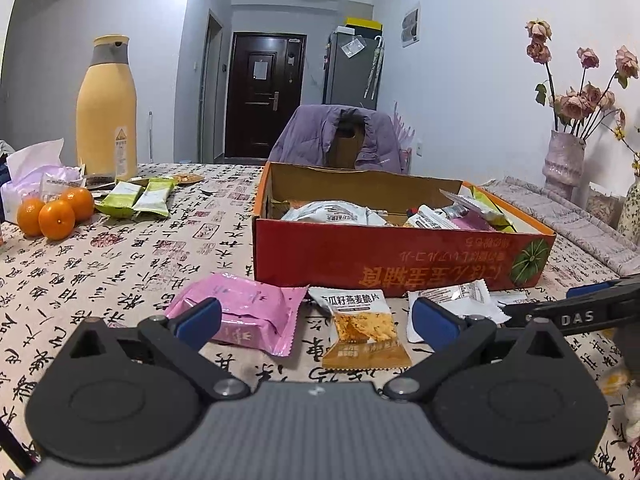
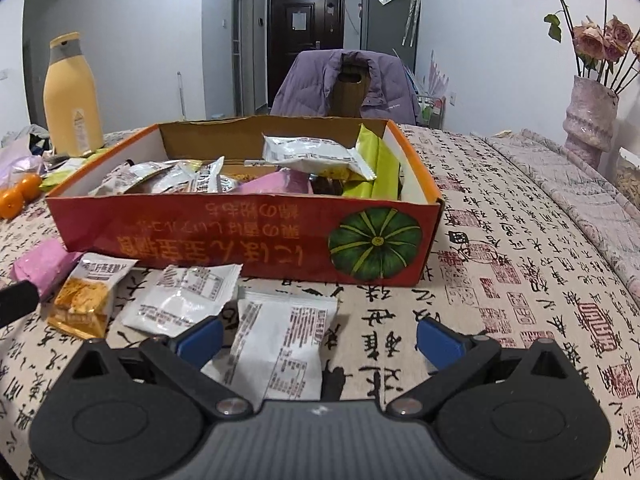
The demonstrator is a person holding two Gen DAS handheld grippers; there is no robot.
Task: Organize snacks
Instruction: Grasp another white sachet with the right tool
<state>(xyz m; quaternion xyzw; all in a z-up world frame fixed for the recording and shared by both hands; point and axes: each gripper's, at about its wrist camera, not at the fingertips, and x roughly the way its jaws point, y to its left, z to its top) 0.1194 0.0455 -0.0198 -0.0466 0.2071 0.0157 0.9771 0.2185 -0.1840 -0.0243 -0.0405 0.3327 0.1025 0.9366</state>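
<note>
Both grippers' jaws gape wide, empty; only the left view shows three oranges whole, only the right shows a white packet nearest its jaws

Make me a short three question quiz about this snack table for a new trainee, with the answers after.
1. True or false: both grippers are open.
2. Which packet lies between the right gripper's fingers: A pink, B white, C green?
3. Where do the oranges sit relative to the red box?

Key
1. True; the left gripper grips nothing either.
2. B, the white packet.
3. Far left, apart from it, beside the yellow bottle.
</note>
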